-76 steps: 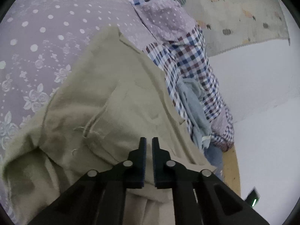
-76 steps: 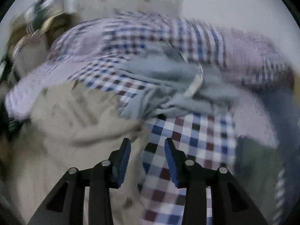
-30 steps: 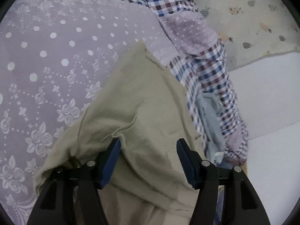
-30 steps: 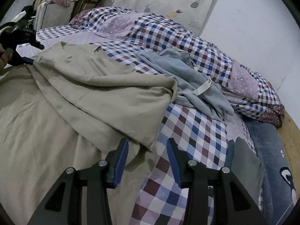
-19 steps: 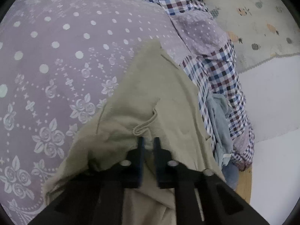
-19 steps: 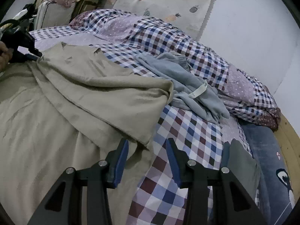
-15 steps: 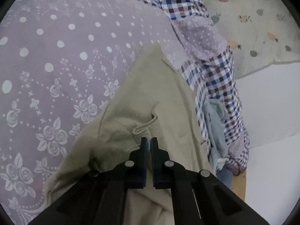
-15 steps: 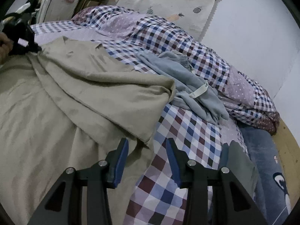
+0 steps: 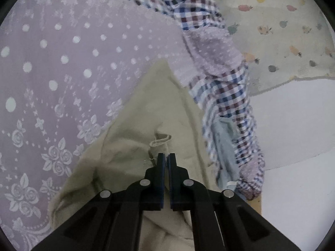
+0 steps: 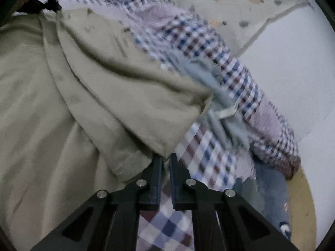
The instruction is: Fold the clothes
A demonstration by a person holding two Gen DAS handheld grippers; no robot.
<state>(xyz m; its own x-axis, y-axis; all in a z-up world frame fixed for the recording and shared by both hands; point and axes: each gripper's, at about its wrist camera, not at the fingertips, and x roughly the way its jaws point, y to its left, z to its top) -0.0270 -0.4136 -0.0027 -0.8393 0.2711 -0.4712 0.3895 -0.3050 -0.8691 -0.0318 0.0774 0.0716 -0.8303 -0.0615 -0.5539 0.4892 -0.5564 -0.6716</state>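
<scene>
1. The bed (image 9: 62, 67), under a lilac floral cover and a checked quilt (image 10: 209, 152), carries the beige garment (image 10: 88, 96), lying rumpled with one layer doubled over.
2. Both claws pinch it: left claw (image 9: 166, 159) at a seam tab, right claw (image 10: 165, 161) at a hem corner. My read: a fold under way; next, carry both edges together.
3. Only the right view shows the garment's full spread and the grey-blue garment (image 10: 219, 96) beside it.

Matt, slightly nubby khaki cloth garment (image 9: 134, 146); soft woven checked bedspread (image 10: 209, 154); matt black plastic left gripper (image 9: 166, 161).
</scene>
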